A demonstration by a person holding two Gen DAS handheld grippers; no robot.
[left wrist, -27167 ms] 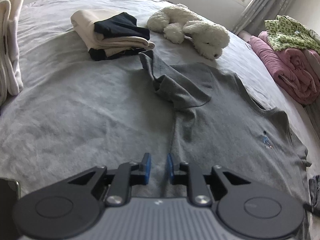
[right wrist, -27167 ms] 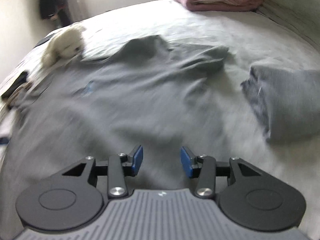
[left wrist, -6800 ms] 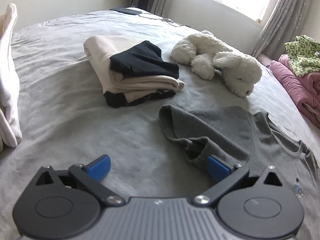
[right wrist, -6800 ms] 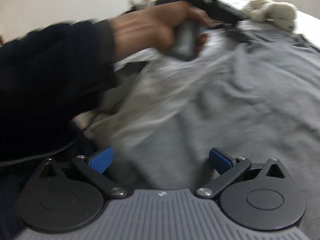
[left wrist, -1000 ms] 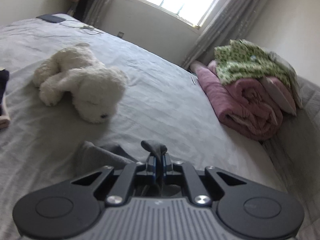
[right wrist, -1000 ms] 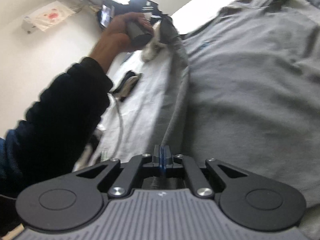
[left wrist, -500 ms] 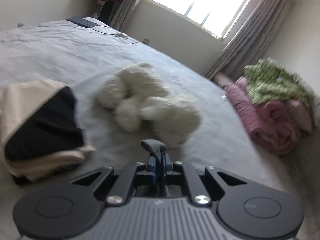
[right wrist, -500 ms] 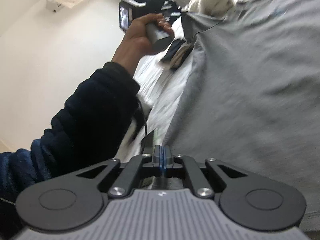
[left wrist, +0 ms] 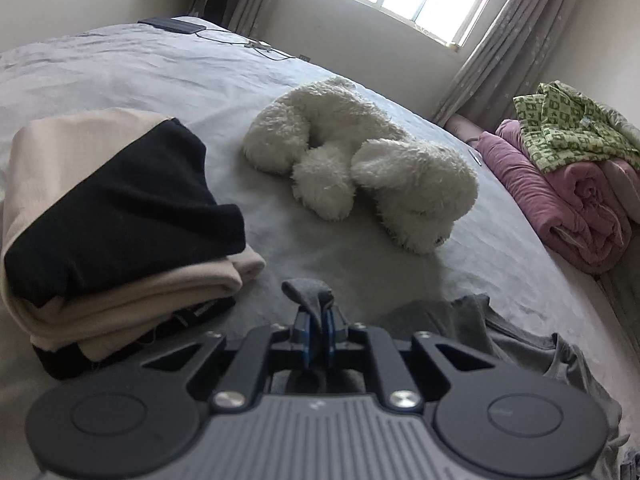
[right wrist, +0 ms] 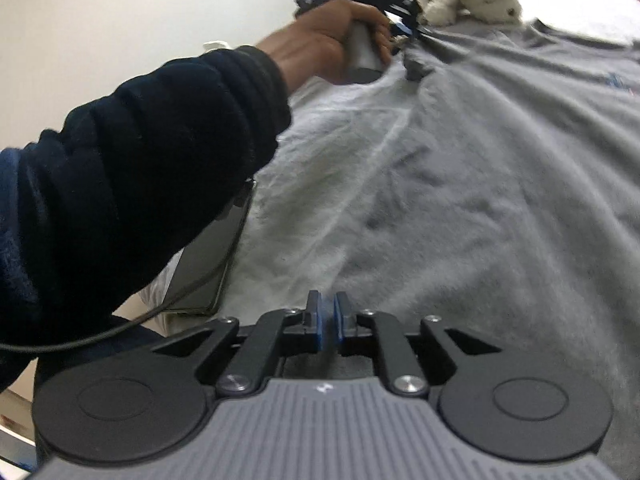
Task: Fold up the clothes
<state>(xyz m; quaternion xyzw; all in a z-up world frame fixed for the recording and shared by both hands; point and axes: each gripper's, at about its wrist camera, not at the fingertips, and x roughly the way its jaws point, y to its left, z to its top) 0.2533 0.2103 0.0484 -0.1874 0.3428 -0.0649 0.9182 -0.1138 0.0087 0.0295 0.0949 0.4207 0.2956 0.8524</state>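
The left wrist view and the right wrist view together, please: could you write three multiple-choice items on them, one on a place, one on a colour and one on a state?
1. Where does the white plush toy lie?
A. on the bed
B. on the pink bedding
C. on the folded stack

2. What colour is the top garment of the folded stack?
A. green
B. black
C. pink

3. How are the left gripper's fingers?
A. wide open
B. shut on nothing
C. shut on the grey T-shirt

Answers:
1 A, grey bed sheet surrounds the toy.
2 B, a black piece lies over the beige ones.
3 C, a grey fold pokes up between the blue pads.
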